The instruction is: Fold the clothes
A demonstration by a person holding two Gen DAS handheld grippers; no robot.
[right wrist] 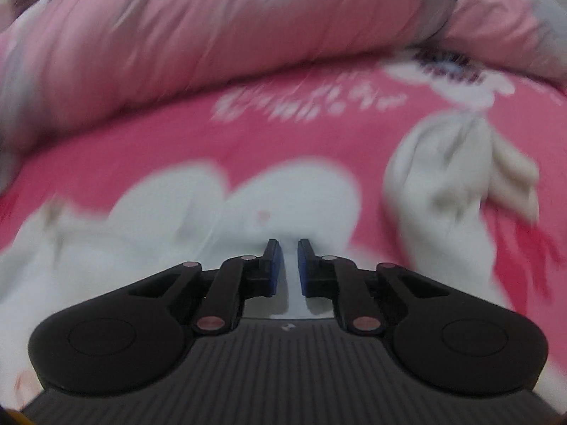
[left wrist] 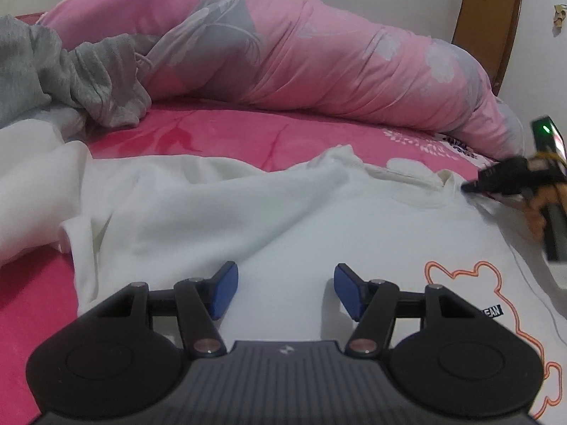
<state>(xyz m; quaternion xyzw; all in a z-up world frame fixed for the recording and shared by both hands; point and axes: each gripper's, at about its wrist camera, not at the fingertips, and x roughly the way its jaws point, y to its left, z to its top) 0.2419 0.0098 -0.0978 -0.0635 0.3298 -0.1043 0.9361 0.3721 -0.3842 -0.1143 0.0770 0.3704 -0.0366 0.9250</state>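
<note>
I have the white sweatshirt (left wrist: 248,212) spread on the bed (left wrist: 219,134), over its bright pink floral cover. The garment fills the near part of my left wrist view, with an orange bear outline (left wrist: 496,304) printed at the near right and the neck opening toward the far right. One sleeve lies crumpled across to the left.

My left hand-held gripper (left wrist: 286,292) hangs over the sweatshirt's body with its blue pads (left wrist: 225,292) well apart; nothing is between them.

My right hand-held gripper (right wrist: 287,265) shows in its own view, which is blurred. Its pads stand nearly together, with only a thin slit left, and white fabric lies right at the tips. I cannot tell whether any of that fabric is pinched between them. From the left wrist view, the same gripper appears at the far right edge, its dark tip at the sweatshirt's shoulder beside the collar.

A rumpled white sleeve end (right wrist: 457,184) lies on the pink cover to the right in the right wrist view.

Farther back, a rolled pink and grey duvet (left wrist: 319,60) runs across the bed, and a grey garment (left wrist: 63,71) is heaped at the far left. A brown door (left wrist: 492,24) stands at the far right.
</note>
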